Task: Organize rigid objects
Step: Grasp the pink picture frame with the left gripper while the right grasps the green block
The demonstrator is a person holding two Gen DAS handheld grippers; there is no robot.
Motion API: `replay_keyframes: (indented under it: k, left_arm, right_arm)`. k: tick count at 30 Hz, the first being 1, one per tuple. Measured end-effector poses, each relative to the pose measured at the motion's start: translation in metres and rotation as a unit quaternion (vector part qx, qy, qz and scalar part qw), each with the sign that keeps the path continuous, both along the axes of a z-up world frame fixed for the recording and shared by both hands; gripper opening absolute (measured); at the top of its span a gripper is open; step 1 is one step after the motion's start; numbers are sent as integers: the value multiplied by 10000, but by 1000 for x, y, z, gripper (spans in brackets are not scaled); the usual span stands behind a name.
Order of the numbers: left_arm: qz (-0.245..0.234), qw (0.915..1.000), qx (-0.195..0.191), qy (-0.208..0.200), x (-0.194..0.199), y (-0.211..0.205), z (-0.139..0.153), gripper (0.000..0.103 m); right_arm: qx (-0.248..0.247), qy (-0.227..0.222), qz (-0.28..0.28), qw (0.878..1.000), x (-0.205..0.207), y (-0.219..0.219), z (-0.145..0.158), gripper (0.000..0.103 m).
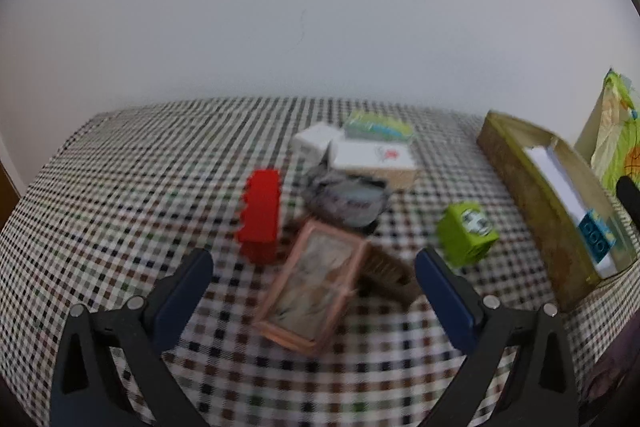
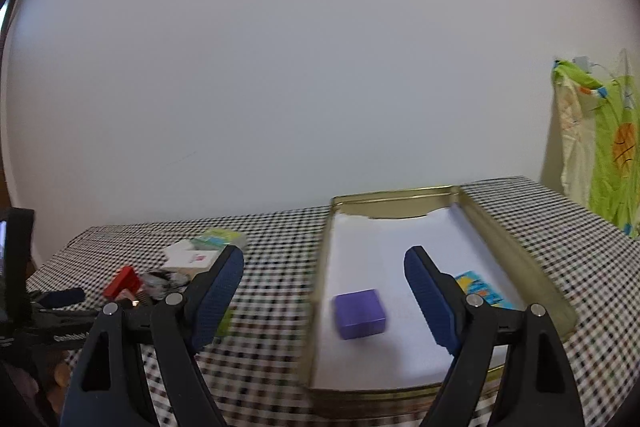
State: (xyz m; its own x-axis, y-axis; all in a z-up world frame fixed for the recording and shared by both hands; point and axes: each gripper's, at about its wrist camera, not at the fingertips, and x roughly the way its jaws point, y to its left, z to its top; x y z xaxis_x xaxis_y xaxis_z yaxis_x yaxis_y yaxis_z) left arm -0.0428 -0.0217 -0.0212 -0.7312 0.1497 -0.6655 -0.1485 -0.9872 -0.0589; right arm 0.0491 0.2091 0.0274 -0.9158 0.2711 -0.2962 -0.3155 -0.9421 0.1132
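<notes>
A pick from the loose pile is judged to be the step in hand. The left gripper is held wide open and empty above the checked tablecloth, its jaws straddling the pink framed box, the nearest item of the pile. Next, a descent and a closing on one firm piece is called for, then a carry to the gold tin. Just behind the pink box a red block is seen, a green cube between the pink box and the tin, and white cartons farthest back. The right gripper is spread wide, holding nothing, over the near end of the tin. In the paper-lined tin lie a purple block and, beyond it, a blue-and-yellow piece.
</notes>
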Motion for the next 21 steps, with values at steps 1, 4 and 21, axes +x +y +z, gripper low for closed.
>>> replay_keyframes:
  k: [1, 4, 21]
  left_arm:
    - [15, 10000, 20, -61, -2, -3, -2, 102]
    - [57, 9997, 63, -242, -6, -10, -7, 102]
    - [-92, 9968, -161, -783, -13, -2, -19, 50]
  right_arm:
    - [-25, -33, 71, 10000, -3, -4, -1, 84]
    - [-24, -165, 168, 9997, -12, -15, -2, 85]
    - [21, -866, 647, 9941, -54, -48, -13, 85]
